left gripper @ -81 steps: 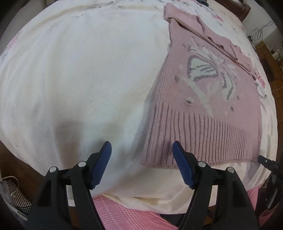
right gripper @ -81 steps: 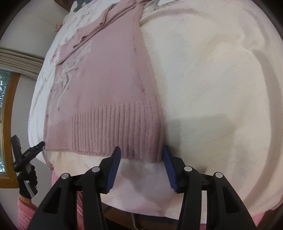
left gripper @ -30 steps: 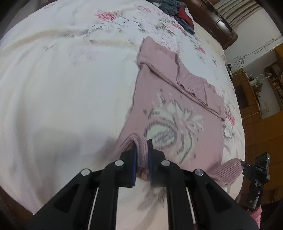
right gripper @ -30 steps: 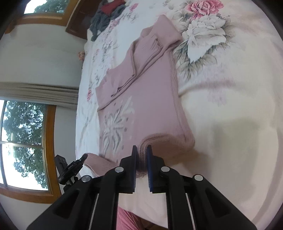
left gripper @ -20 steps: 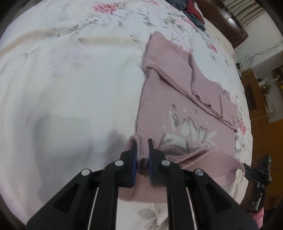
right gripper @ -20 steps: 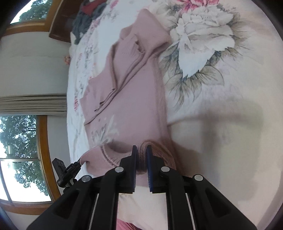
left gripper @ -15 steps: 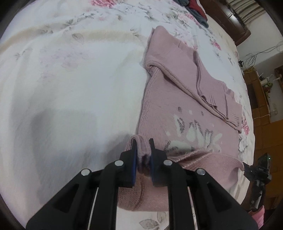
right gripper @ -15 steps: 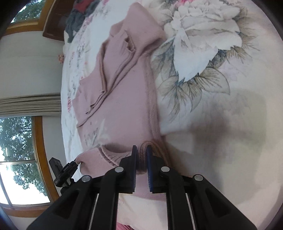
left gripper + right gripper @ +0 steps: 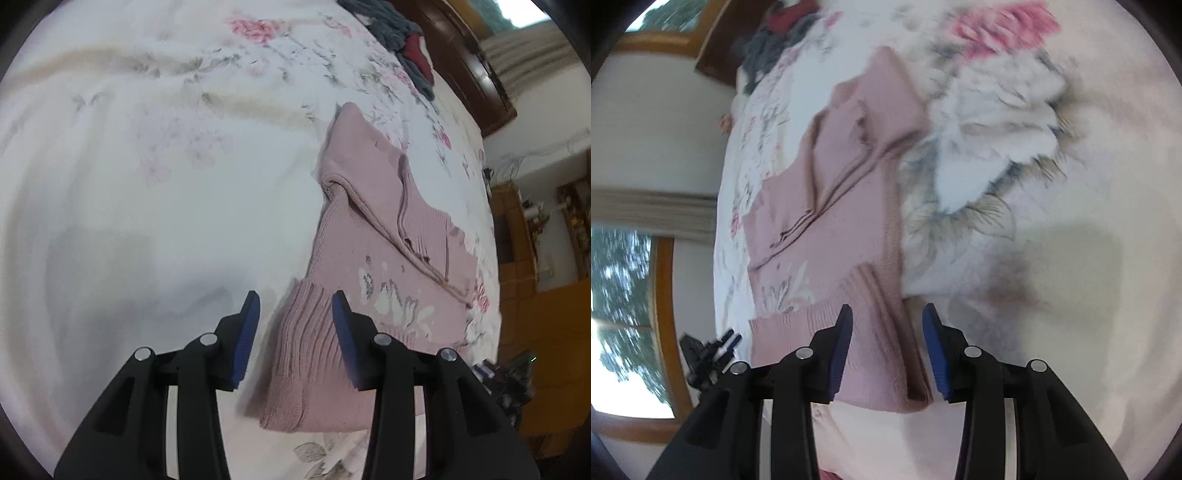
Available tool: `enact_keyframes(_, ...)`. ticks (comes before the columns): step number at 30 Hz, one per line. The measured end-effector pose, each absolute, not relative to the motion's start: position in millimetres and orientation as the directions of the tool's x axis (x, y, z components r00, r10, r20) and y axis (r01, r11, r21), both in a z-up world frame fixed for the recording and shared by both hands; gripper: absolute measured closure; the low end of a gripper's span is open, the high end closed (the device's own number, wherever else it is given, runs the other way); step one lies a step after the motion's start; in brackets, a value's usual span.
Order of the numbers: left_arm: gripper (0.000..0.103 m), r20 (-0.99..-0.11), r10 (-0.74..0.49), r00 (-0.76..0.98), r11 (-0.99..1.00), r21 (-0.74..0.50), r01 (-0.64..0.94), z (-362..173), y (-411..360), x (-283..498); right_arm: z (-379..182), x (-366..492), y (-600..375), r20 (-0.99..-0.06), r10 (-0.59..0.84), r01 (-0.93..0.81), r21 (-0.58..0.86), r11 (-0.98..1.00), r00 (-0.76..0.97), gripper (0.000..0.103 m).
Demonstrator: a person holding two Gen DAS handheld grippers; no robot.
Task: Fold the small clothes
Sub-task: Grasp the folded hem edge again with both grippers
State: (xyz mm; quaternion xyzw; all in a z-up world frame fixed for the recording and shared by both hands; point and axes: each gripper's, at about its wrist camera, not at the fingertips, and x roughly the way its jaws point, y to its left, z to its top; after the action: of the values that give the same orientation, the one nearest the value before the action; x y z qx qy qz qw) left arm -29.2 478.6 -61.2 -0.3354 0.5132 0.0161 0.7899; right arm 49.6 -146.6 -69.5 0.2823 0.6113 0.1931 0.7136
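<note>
Pink knitted sweater [image 9: 388, 236] is lying on the bed, its ribbed hem [image 9: 310, 350] doubled up over the lower body.

I am holding my left gripper [image 9: 295, 325] wide apart over the hem's left corner, the blue pads [image 9: 245, 332] flanking the ribbing without pinching it. I am holding my right gripper [image 9: 886, 336] just as wide over the hem's right corner [image 9: 882, 332], gripping nothing. Sleeves are lying folded across the chest above a pale flower motif [image 9: 395, 302]. Under it all, a floral bedspread [image 9: 166, 155] is spreading out, with a heap of dark clothes [image 9: 391, 26] sitting at the far end near a wooden headboard [image 9: 476, 74].
</note>
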Motion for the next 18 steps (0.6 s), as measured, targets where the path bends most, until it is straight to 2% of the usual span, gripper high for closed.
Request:
enact_keyframes(4, 0.053, -0.865, -0.276, 0.42, 0.87, -0.41, -0.272, -62.6, 454.6, -19.6, -52.1, 44.8, -119.0, -0.803, 0.566, -0.081, 0.562, 0.823, 0.189, 0.062)
enact_keyframes(10, 0.049, -0.911, -0.219, 0.35, 0.935, -0.298, -0.192, -84.7, 430.7, -6.2, -48.4, 44.7, -73.5, -0.867, 0.459, -0.278, 0.4, 0.873, 0.193, 0.058)
enact_keyframes(18, 0.051, -0.921, -0.175, 0.348, 0.96, -0.238, -0.148, -94.4, 415.3, 6.1, -72.0, 59.6, -40.8, -0.921, 0.347, -0.372, 0.263, 0.89, 0.178, 0.057)
